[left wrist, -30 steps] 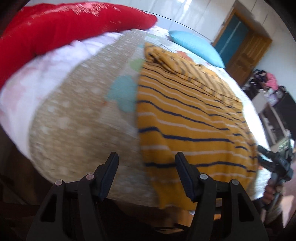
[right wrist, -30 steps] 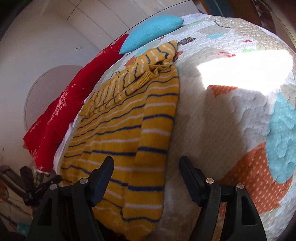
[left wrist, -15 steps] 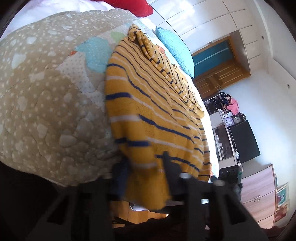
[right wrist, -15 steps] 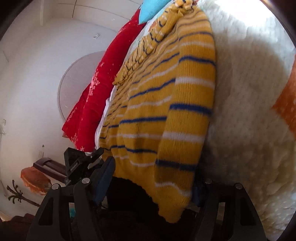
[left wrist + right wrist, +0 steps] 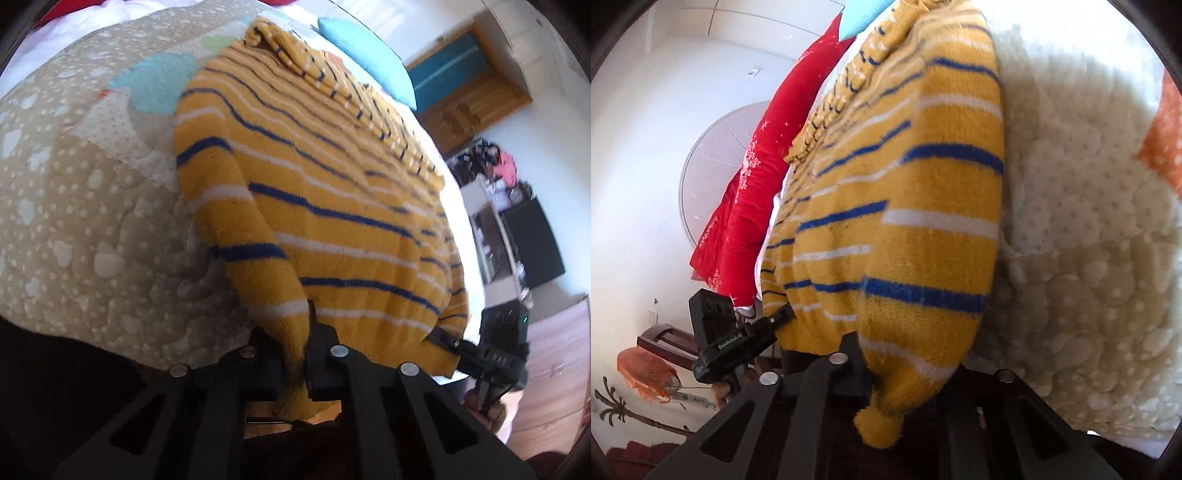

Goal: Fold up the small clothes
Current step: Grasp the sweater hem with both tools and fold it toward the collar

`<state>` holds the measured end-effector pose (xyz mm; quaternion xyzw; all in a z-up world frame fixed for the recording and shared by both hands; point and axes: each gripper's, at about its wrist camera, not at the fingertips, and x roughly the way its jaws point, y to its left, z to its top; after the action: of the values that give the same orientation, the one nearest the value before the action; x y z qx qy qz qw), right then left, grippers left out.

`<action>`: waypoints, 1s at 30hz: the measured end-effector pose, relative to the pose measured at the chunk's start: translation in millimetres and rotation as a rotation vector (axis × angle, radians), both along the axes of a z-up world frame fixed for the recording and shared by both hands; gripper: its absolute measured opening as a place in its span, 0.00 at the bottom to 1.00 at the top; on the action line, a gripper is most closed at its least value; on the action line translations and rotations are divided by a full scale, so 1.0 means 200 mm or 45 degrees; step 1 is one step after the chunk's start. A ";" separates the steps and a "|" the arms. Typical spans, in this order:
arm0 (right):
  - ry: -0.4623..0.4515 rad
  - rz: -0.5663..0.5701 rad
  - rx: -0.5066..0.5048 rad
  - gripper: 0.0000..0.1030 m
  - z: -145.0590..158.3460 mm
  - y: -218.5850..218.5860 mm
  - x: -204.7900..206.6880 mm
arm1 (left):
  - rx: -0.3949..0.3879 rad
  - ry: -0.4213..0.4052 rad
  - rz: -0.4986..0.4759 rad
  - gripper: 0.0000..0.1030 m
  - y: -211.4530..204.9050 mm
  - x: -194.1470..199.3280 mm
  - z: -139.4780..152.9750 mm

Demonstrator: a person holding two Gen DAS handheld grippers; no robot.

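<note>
A yellow sweater [image 5: 332,221] with navy and white stripes lies flat on the quilted bed [image 5: 92,221], its hem hanging over the near edge. My left gripper [image 5: 295,362] is closing tight on the hem's left corner, pads pressing the knit. My right gripper [image 5: 905,373] is closing tight on the right corner of the sweater [image 5: 905,184]; its right finger is hidden behind the cloth. Each gripper shows in the other's view: the right gripper [image 5: 447,339] at the far hem corner, and the left gripper [image 5: 783,314] likewise.
A red blanket [image 5: 750,184] runs along the far side of the bed, and a blue pillow [image 5: 365,48] lies beyond the sweater's collar. A wooden door [image 5: 469,99], a black screen [image 5: 532,240] and a wooden dresser [image 5: 554,369] stand off the bed.
Both grippers came down to the bed's near edge and went from open to shut on the sweater's hem corners. The hem is now bunched between the pads.
</note>
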<state>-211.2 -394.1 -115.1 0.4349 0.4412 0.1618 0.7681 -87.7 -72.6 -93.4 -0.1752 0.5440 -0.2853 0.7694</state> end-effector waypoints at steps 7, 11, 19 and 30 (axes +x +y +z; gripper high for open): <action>-0.206 0.116 -0.061 0.08 0.32 0.01 -0.13 | -0.046 -0.205 -0.015 0.07 0.06 -0.13 0.36; -0.225 0.165 -0.063 0.08 0.37 0.06 -0.23 | -0.047 -0.220 -0.081 0.07 0.02 -0.24 0.40; -0.234 0.160 -0.117 0.08 0.40 0.03 -0.17 | -0.022 -0.207 0.009 0.07 0.07 -0.11 0.36; -0.453 0.031 -0.403 0.08 0.76 -0.17 0.55 | 0.092 -0.454 0.026 0.07 -0.33 0.71 0.61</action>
<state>-101.7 -428.8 37.9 0.2684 0.3240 0.1741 0.8903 53.4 -137.8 28.6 -0.0996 0.4070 -0.2845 0.8623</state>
